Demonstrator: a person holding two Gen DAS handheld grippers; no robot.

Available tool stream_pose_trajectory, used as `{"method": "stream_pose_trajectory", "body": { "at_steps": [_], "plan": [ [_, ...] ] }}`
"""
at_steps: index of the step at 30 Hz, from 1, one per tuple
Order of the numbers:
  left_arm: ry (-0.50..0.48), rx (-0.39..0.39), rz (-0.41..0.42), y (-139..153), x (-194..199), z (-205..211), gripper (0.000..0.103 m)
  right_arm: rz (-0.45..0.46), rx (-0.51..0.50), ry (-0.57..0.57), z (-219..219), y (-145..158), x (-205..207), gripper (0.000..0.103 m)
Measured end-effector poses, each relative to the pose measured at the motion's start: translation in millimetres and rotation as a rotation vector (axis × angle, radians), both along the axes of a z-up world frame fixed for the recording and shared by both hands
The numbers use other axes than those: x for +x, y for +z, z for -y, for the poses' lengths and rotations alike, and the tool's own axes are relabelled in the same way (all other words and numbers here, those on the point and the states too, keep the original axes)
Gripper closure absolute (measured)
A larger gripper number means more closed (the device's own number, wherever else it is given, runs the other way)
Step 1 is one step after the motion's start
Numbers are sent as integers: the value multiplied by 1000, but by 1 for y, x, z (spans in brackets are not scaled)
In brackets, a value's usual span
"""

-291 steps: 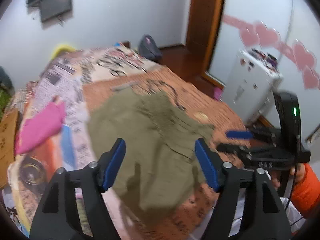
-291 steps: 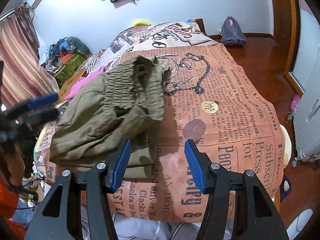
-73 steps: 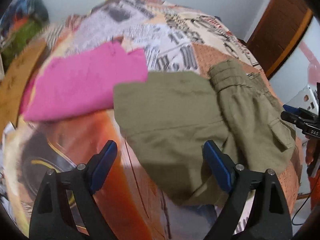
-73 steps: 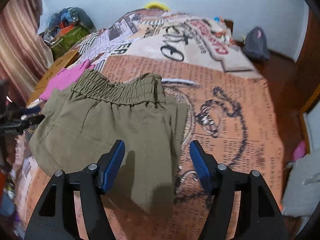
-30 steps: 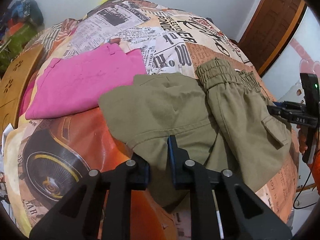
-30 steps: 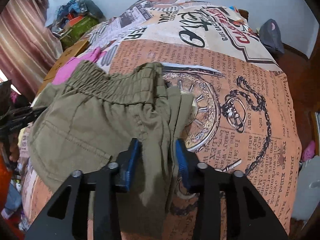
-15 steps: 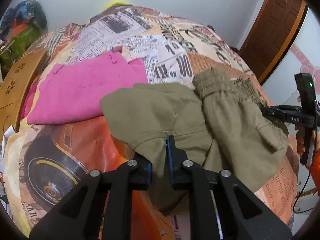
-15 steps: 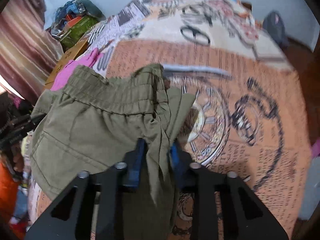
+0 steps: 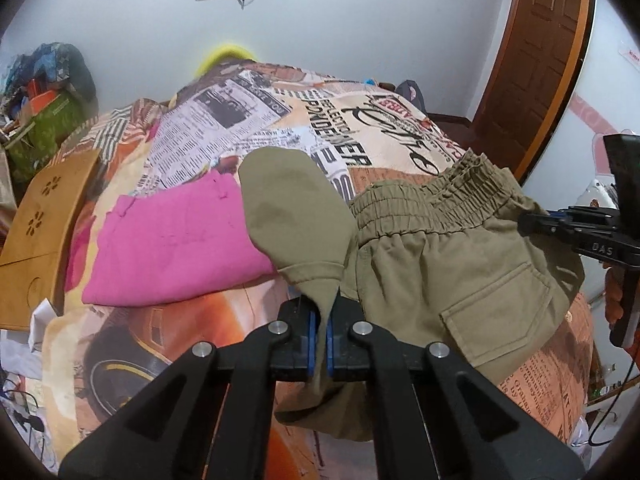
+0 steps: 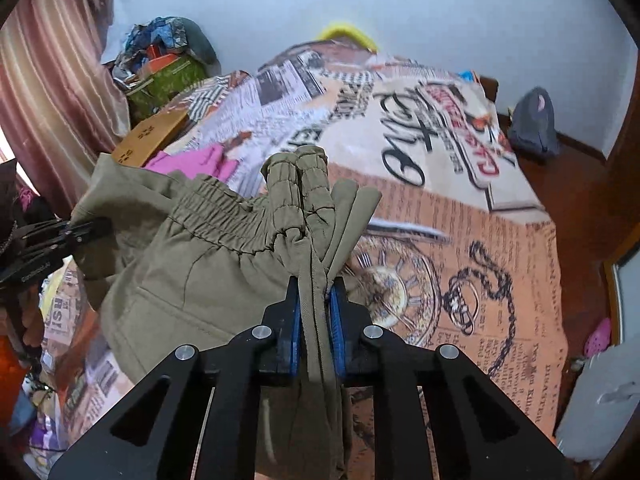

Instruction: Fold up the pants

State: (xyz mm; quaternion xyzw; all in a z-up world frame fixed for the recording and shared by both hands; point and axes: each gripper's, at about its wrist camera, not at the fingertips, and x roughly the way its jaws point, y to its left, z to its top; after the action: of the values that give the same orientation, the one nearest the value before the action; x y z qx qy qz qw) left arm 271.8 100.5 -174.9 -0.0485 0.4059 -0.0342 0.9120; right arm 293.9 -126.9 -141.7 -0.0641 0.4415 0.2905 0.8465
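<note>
The left tongs are clamped on a thin hem edge of the olive pants, and the right tongs pinch a thicker bundle of the same cloth — several layers, gathered near the elastic waistband. Both pairs have just been closing, with fabric between the blue pads in each view. The pants hang between the two tongs, partly lifted off the bed, the rest draped ahead of and below the tips.

The cloth looks light and limp: it sags under its own weight and will likely fall into whatever crease gravity gives it, so tension between the two holds matters. Hems, the waistband and seams are probably the surest places to grip, since they are thick and less likely to slip out than a single layer.

The left wrist view shows the cargo pocket to the right of its tongs, a folded pink garment lying ahead and to their left, and a brown door beyond on the right. The right wrist view hides most of that — only a pink corner shows — but reveals the bunched waistband ends, a striped curtain far to the left and a dark bag on the floor far ahead to the right.
</note>
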Motion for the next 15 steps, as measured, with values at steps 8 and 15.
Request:
{"method": "stream_pose_trajectory", "body": {
  "at_steps": [8,15],
  "plan": [
    [53,-8,48,29,-7,-46,100,61,13,43,-42,27,2,91],
    [122,23,64,45,6,-112,100,103,45,95,-102,42,15,92]
  ]
}}
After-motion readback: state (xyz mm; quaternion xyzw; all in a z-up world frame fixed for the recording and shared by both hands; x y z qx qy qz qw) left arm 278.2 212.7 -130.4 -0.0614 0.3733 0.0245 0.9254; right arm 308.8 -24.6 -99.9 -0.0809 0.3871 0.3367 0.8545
